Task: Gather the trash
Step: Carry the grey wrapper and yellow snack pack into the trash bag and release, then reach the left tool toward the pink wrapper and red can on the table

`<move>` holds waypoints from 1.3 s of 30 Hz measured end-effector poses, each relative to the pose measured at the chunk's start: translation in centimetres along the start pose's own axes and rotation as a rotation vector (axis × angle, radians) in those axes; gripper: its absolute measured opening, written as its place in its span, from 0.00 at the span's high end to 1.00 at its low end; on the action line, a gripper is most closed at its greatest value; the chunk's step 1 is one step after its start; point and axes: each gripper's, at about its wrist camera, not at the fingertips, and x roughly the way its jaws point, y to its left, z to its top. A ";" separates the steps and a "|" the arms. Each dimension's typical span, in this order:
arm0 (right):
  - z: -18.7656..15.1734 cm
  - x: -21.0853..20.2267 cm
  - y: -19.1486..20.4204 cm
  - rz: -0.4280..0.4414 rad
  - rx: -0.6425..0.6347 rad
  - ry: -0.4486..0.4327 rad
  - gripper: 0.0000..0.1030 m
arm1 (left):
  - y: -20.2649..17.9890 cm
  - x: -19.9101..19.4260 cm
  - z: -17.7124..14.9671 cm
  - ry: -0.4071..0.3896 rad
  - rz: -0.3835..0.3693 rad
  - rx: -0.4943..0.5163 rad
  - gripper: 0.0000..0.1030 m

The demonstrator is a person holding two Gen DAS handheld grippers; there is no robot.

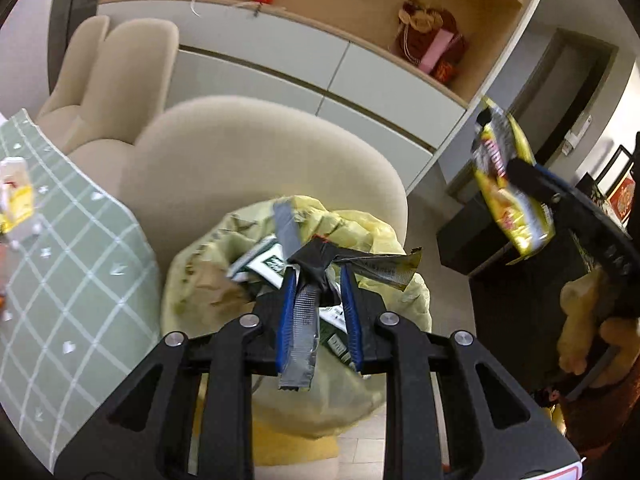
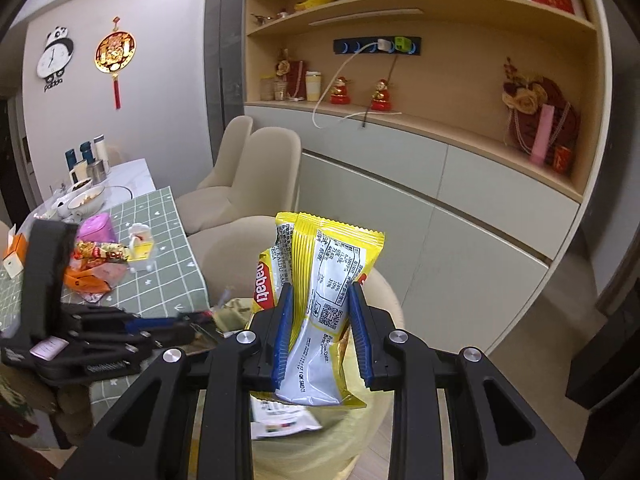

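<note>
**Two wrappers held above the lined bin**

Between the blue pads (image 1: 289,312) of the left gripper (image 1: 318,316), low centre of the left wrist frame, a silver foil wrapper (image 1: 304,320) hung against the left pad. A gap showed beside the right pad, so whether it was truly clamped could not be told. Its torn tail reached rightward over the yellow bin liner (image 1: 360,232), which already held cartons and paper.

At centre of the right wrist frame, the right gripper (image 2: 320,332) was clenched on a yellow snack packet (image 2: 320,280), standing upright between its fingers. It was poised above the same bin, whose rim appeared at the bottom of the frame.

Risks, as judged:
- The foil could slip early and land on the bin rim or the floor, given the doubtful hold.
- The two grippers stood near each other over one opening; releasing together could make them collide.

Clearances: a beige chair back (image 1: 256,152) stood just behind the bin, and the green checked tablecloth (image 1: 80,272) edge lay close at the left. Open floor lay to the right, toward the cabinet.
</note>
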 end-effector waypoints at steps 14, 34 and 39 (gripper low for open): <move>-6.6 10.9 3.2 0.162 0.002 0.232 0.74 | 3.6 -4.4 -1.0 -0.009 0.211 -0.129 0.53; -8.5 10.5 6.5 0.188 0.021 0.317 0.50 | 10.1 -12.0 -7.2 -0.063 0.332 -0.294 0.48; -6.8 7.6 8.0 0.145 0.008 0.233 0.46 | 12.5 -14.2 -7.5 -0.098 0.340 -0.308 0.48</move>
